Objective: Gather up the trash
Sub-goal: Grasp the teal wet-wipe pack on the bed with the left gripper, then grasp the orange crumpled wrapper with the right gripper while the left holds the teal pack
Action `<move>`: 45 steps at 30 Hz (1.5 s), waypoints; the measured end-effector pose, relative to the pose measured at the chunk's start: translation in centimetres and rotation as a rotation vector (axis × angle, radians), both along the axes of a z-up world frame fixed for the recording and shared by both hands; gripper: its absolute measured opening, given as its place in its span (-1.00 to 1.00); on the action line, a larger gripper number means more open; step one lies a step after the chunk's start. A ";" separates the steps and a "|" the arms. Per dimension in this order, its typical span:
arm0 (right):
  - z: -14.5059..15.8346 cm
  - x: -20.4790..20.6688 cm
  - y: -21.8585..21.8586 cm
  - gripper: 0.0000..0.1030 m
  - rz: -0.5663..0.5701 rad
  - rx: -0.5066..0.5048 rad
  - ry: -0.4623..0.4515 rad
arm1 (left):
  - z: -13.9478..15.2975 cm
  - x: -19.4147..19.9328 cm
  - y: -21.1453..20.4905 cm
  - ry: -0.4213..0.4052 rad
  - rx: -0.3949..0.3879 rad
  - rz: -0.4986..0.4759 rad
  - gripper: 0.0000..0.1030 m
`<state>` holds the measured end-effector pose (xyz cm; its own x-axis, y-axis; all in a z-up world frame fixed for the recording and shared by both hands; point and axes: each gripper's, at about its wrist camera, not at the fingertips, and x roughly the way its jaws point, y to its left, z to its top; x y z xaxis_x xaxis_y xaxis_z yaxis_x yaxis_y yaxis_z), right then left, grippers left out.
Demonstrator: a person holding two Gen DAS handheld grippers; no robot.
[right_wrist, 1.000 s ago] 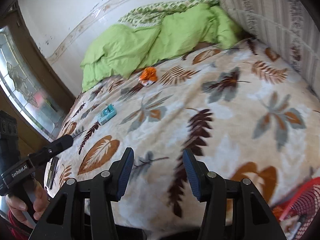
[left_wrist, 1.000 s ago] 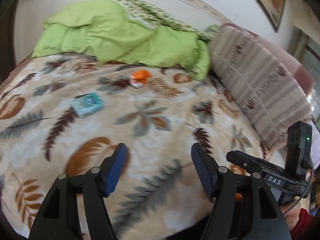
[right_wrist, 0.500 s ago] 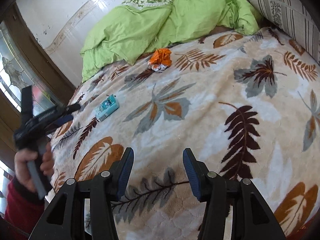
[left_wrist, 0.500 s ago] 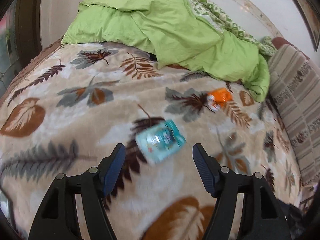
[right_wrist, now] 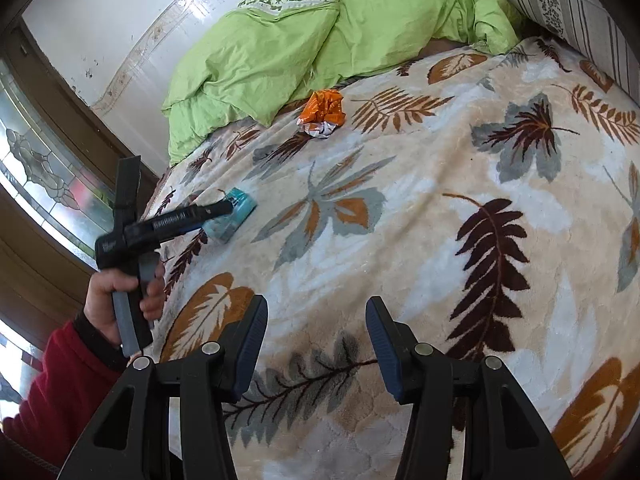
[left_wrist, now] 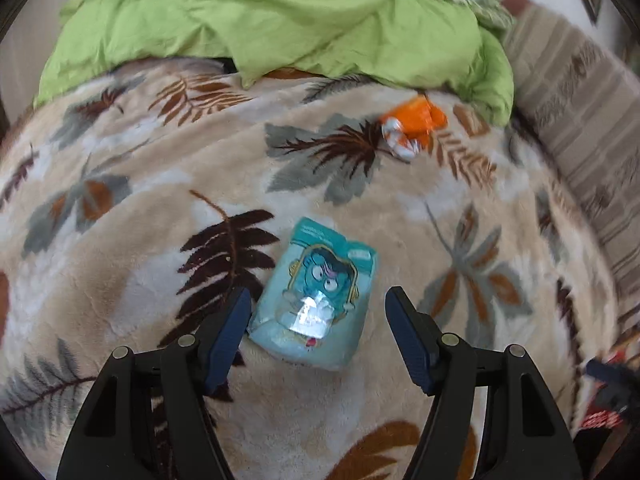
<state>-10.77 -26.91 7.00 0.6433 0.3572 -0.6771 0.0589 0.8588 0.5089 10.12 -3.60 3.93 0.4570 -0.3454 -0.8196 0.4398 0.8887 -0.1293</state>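
Note:
A light blue snack packet (left_wrist: pixel 316 296) lies flat on the leaf-patterned blanket (left_wrist: pixel 132 240). My left gripper (left_wrist: pixel 318 334) is open, its fingers on either side of the packet's near end, not closed on it. A crumpled orange wrapper (left_wrist: pixel 412 128) lies farther back by the green duvet. In the right wrist view the left gripper (right_wrist: pixel 218 212) hovers over the blue packet (right_wrist: pixel 234 220) and the orange wrapper (right_wrist: pixel 323 112) sits beyond. My right gripper (right_wrist: pixel 316 344) is open and empty above the blanket's near edge.
A bunched green duvet (left_wrist: pixel 260 16) lies across the back of the bed. A striped cushion (left_wrist: pixel 576 92) lines the right side. A wooden frame with patterned glass (right_wrist: pixel 44 176) stands left of the bed. Something red (left_wrist: pixel 604 420) shows at the lower right.
My left gripper has moved forward and down over the blue packet, which now lies between its open fingers. My right gripper has held nearly still.

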 end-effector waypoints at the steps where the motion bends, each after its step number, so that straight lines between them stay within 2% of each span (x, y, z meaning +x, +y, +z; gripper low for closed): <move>1: 0.0 0.0 0.1 0.06 0.001 0.003 0.000 | -0.2 -0.2 -0.4 -0.013 0.033 -0.002 0.33; 5: 0.3 -0.1 0.6 0.05 0.010 -0.014 -0.013 | -1.5 0.7 -0.9 0.004 0.081 0.069 0.33; 7: 0.3 -0.2 0.5 0.05 0.005 -0.022 -0.017 | -1.7 0.8 -1.3 -0.021 0.119 0.106 0.18; 9: 0.3 -0.2 0.2 0.05 -0.006 -0.018 -0.013 | -1.7 0.7 -1.5 -0.043 0.155 0.136 -0.14; 12: 0.1 -0.3 -0.2 0.05 -0.018 -0.013 -0.009 | -1.0 -0.5 -0.6 -0.028 0.091 0.197 -0.40; 14: 0.1 -0.3 -0.4 0.05 -0.024 -0.010 -0.008 | -0.5 -1.6 0.0 -0.012 0.056 0.228 -0.42; 19: -0.5 0.4 -0.8 0.08 -0.034 0.015 0.010 | 2.4 -7.8 1.2 -0.019 -0.064 0.309 -0.42; 21: -0.6 1.4 -0.7 0.13 -0.026 0.018 0.017 | 3.0 -10.0 0.8 -0.047 -0.071 0.318 -0.42; 23: 0.1 3.0 -0.7 0.15 -0.014 0.017 0.011 | 3.2 -11.1 0.4 -0.076 -0.061 0.317 -0.42; 25: 1.2 5.1 -0.8 0.26 -0.010 0.016 -0.010 | 3.0 -11.5 0.1 -0.102 -0.041 0.307 -0.42; 26: 1.9 6.4 -0.8 0.37 -0.014 0.005 -0.024 | 2.9 -11.5 0.1 -0.109 -0.037 0.305 -0.42; 30: 3.9 11.6 -0.4 0.54 -0.023 -0.069 -0.083 | 2.1 -10.8 0.5 -0.121 -0.024 0.317 -0.42; 32: 4.0 14.9 -0.3 0.54 -0.033 -0.102 -0.084 | 1.8 -10.2 0.6 -0.115 -0.018 0.312 -0.42; 36: 2.9 21.3 -0.9 0.54 -0.065 -0.124 -0.074 | 1.4 -9.2 1.1 -0.091 -0.045 0.326 -0.41; 38: 1.9 24.4 -1.1 0.54 -0.085 -0.142 -0.059 | 1.4 -8.8 1.4 -0.095 -0.032 0.334 -0.41; 45: -1.5 32.2 -0.2 0.54 -0.102 -0.153 0.012 | 1.4 -7.7 2.5 -0.085 -0.040 0.356 -0.41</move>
<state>21.43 -27.15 5.47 0.6621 0.1832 -0.7267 0.1546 0.9154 0.3716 2.42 -1.06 5.35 0.6199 -0.1836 -0.7629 0.1149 0.9830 -0.1432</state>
